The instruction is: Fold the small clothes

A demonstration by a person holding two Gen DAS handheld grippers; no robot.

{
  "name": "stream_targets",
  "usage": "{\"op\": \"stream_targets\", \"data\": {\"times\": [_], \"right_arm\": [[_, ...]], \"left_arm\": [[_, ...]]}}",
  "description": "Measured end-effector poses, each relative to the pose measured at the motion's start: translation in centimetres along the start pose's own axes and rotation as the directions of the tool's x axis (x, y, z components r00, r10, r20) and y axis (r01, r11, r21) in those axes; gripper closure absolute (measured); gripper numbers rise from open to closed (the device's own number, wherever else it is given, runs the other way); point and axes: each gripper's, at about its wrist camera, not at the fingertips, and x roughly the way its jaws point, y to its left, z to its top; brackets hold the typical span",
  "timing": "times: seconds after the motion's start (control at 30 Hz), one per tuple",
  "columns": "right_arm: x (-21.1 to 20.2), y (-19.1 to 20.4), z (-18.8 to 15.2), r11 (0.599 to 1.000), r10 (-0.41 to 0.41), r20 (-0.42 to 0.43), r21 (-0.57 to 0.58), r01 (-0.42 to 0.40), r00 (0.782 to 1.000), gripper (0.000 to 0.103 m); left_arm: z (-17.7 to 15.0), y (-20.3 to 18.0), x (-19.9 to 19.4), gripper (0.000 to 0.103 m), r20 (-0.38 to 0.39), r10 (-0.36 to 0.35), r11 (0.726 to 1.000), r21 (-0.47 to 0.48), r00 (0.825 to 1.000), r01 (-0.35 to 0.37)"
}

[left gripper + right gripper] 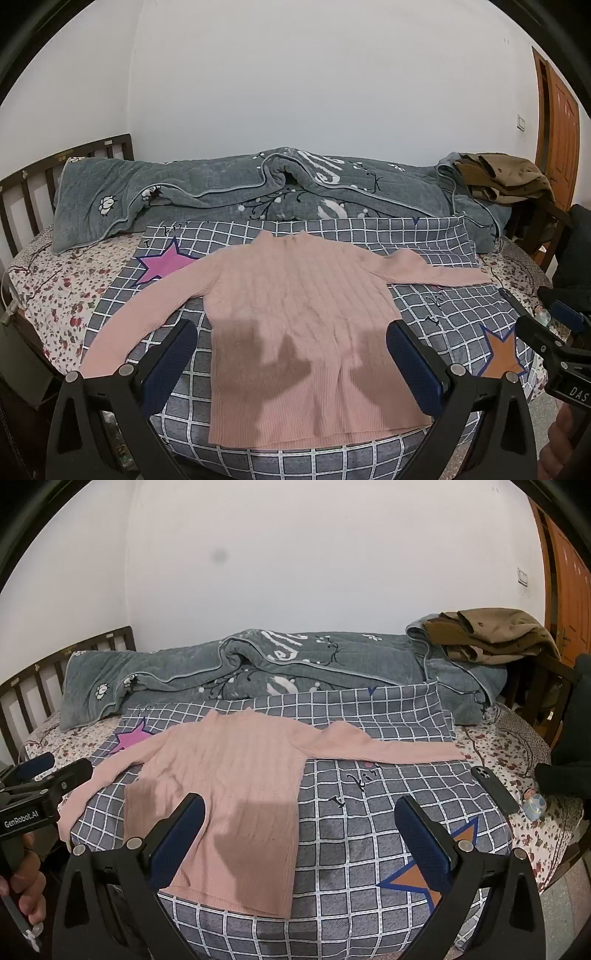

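The pink cable-knit long-sleeved sweater (295, 314) lies flat, front up, on a grey checked cloth with star prints (443, 310) spread over the bed; collar at 12 o'clock, hem at 6 o'clock, both sleeves extended outward.

Hazards, left to right:

- Left sleeve (140, 317): it runs toward 8 o'clock and its cuff lies at the near left edge of the checked cloth. A pull toward the body could drag the whole garment sideways instead of folding it.
- Left gripper (291, 365): jaws spread wide, holding nothing, above the hem. If it closes too deep, it may pinch the checked cloth together with the knit and lift both layers.
- Right gripper (299, 853): likewise spread and empty, over the sweater's right hem corner and bare cloth. Knit stretches — an uneven lift by the two grippers would skew the fold line.
- Right sleeve (388, 749): it points toward 3 o'clock. Its cuff ends near a black smartphone (495, 790) lying at the cloth's right edge; a sweeping fold could knock the phone toward the bed edge.
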Motion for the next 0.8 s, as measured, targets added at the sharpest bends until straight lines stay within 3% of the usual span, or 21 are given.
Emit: {"op": "stream_targets", "data": {"times": [0.8], "right_arm": [[-0.22, 0.13, 0.07, 1.000, 0.003, 0.004, 0.003, -0.003, 1.000, 0.002]], "left_arm": [[0.07, 0.04, -0.03, 0.000, 0.000, 0.000, 1.000, -0.001, 1.000, 0.000]]}}
